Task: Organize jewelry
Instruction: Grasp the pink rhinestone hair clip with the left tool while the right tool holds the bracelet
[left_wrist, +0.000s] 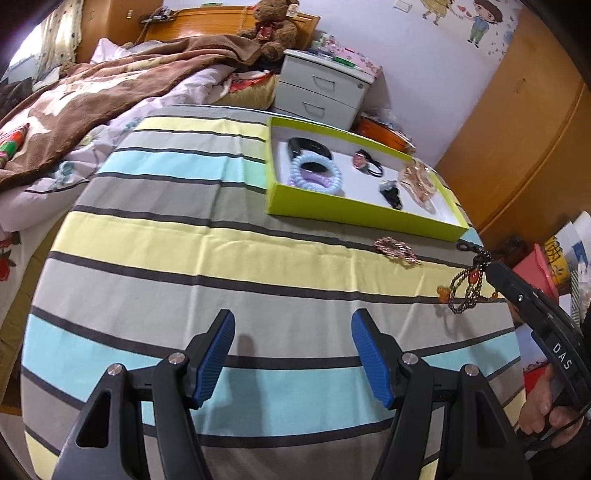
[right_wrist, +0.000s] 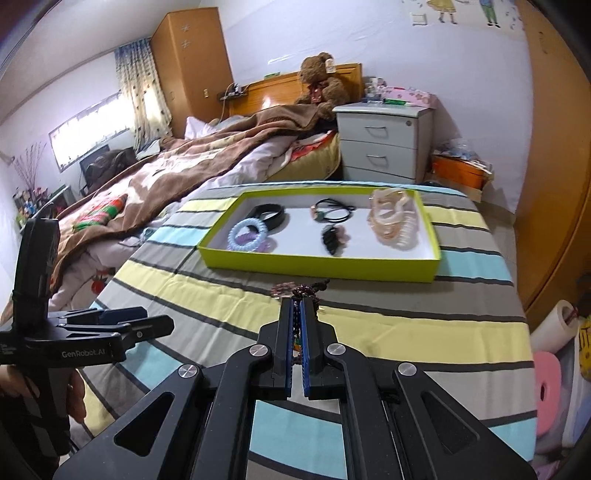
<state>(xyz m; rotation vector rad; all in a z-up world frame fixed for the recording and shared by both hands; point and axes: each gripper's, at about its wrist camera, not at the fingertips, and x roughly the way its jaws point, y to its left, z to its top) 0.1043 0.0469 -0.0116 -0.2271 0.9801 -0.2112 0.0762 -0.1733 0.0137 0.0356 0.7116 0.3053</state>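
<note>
Right wrist view shows the right gripper (right_wrist: 296, 314) with its jaws pressed together on a beaded necklace (left_wrist: 471, 286), which hangs limp off the table (left_wrist: 258, 277), short of the green tray (right_wrist: 332, 266). Light and floppy, it is probably best pinched near its knot. Left gripper (left_wrist: 293, 325) hovers with jaws spread, well apart from the tray.

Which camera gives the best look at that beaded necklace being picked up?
The left wrist view: the beaded necklace hangs in full from the right tongs, brown beads and orange stones clear. In the right wrist view, the shut tongs hide most of the necklace; only a dark knot pokes out.
</note>
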